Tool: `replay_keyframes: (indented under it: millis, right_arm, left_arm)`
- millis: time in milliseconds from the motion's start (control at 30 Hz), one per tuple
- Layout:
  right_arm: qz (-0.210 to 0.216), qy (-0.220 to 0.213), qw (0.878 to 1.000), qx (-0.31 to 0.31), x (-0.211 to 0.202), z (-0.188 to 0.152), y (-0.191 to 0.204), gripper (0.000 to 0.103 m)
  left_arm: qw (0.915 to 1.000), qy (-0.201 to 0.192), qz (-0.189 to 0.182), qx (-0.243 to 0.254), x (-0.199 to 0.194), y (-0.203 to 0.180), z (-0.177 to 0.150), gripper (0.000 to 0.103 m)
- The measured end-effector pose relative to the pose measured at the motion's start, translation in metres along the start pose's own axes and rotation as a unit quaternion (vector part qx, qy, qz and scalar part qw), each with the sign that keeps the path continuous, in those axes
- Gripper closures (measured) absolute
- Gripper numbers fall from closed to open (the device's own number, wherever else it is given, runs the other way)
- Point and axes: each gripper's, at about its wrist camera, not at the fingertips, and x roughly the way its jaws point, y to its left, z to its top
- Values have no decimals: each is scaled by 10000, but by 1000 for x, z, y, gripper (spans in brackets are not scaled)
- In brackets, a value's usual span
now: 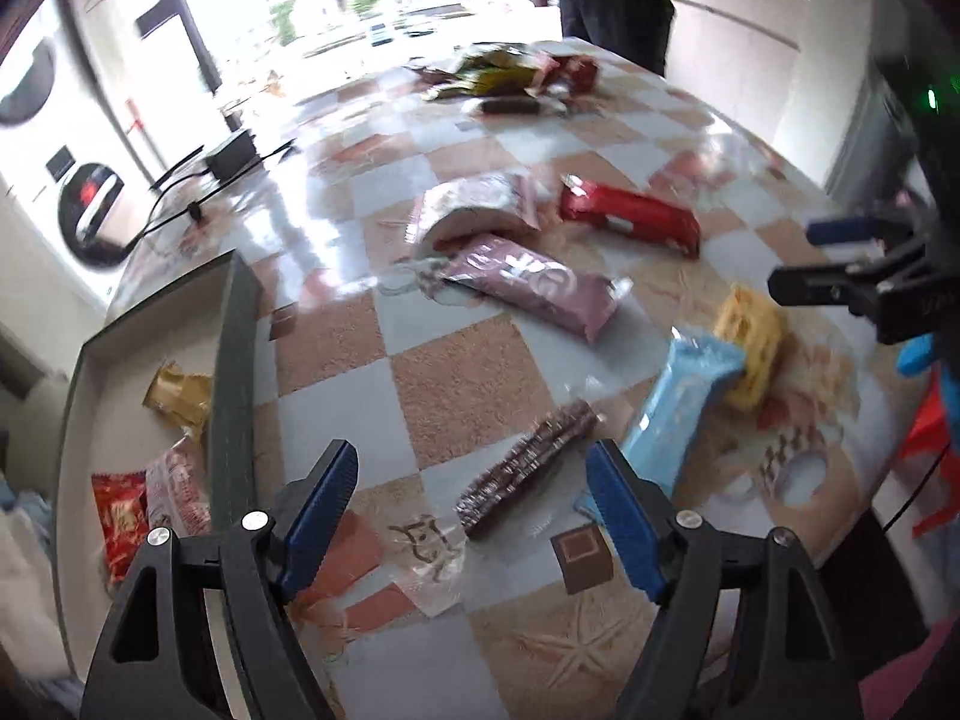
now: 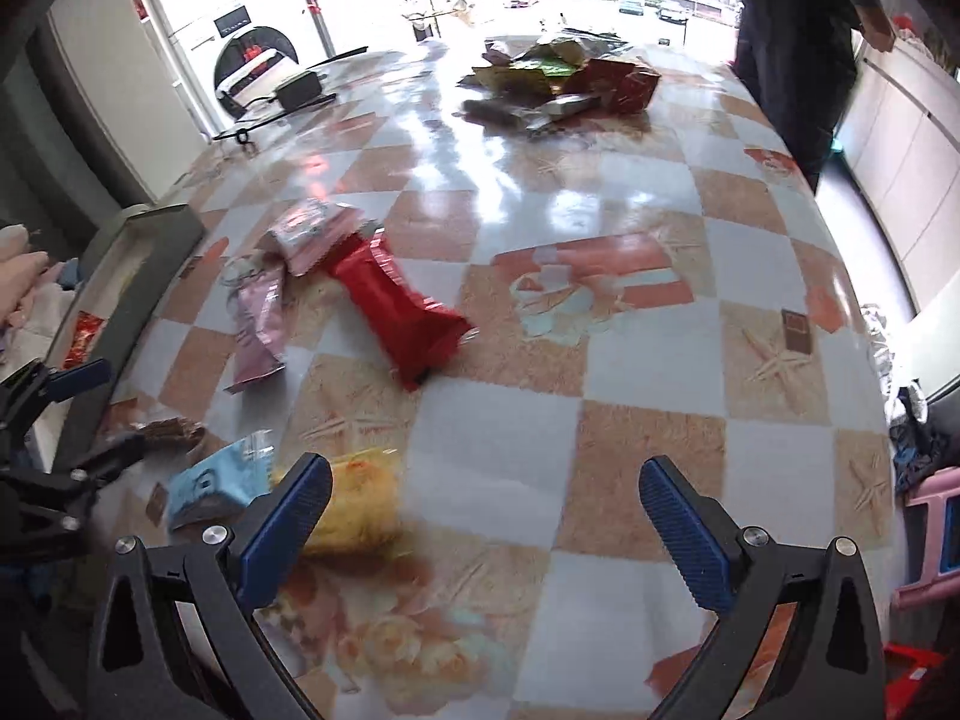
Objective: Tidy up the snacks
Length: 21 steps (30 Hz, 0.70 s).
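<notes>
My left gripper (image 1: 474, 474) is open and empty, low over the table, with a dark brown snack bar (image 1: 525, 468) lying between its fingers. A light blue packet (image 1: 678, 402) and a yellow packet (image 1: 750, 348) lie just right of it. A pink packet (image 1: 534, 285), a pale pink packet (image 1: 474, 210) and a red packet (image 1: 630, 217) lie farther on. A grey box (image 1: 237, 372) at the left holds gold and red snacks (image 1: 123, 516). My right gripper (image 2: 486, 489) is open and empty, with the yellow packet (image 2: 360, 504) by its left finger and the red packet (image 2: 399, 306) ahead.
A heap of mixed snacks (image 2: 564, 78) lies at the table's far end. A black power adapter (image 1: 231, 153) with cables sits at the far left edge. A person in dark clothes (image 2: 798, 42) stands at the far right. A pink stool (image 2: 933, 534) stands off the right edge.
</notes>
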Motion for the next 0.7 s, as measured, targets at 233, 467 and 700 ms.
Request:
replay_keyframes:
  millis: [233, 467, 700]
  right_arm:
    - [-742, -15, 9818, -1749, 8, -29, 67, 0]
    - [-817, 356, 9955, -325, 27, -5, 30, 0]
    - [-444, -58, 9932, 1073, 17, 13, -8, 0]
  left_arm:
    - [9992, 63, 357, 194, 17, -11, -7, 21]
    - [9954, 183, 543, -766, 36, 5, 15, 21]
    - [9932, 95, 618, -981, 36, 1, 17, 21]
